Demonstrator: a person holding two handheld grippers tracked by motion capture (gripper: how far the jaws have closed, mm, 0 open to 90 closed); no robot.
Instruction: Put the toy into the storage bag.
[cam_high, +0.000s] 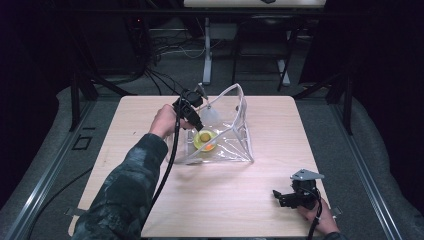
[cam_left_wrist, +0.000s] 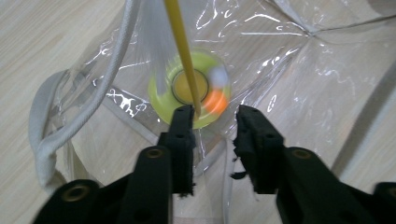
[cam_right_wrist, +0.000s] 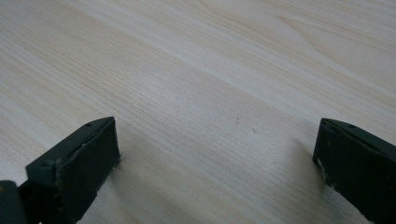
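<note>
A clear plastic bag (cam_high: 231, 150) with white trim lies open on the middle of the wooden table (cam_high: 280, 130). Inside it rests a yellow-green round thing (cam_high: 205, 139) with an orange spot. My left gripper (cam_high: 196, 125) hangs just over the bag's mouth. In the left gripper view its jaws stand open (cam_left_wrist: 215, 116) above the yellow-green disc (cam_left_wrist: 163, 95). A thin yellow stick (cam_left_wrist: 183, 51) with a blurred white tuft (cam_left_wrist: 152, 44) slants down past the left jaw's tip, gripped by neither jaw. My right gripper (cam_high: 286, 197) rests low at the table's front right, open (cam_right_wrist: 217, 140) over bare wood.
The bag's white corded strap (cam_left_wrist: 105, 88) loops at the left of the left gripper view. A black cable (cam_high: 167, 170) trails along the person's left sleeve. Table legs and cables stand on the dark floor beyond the far edge (cam_high: 205, 97).
</note>
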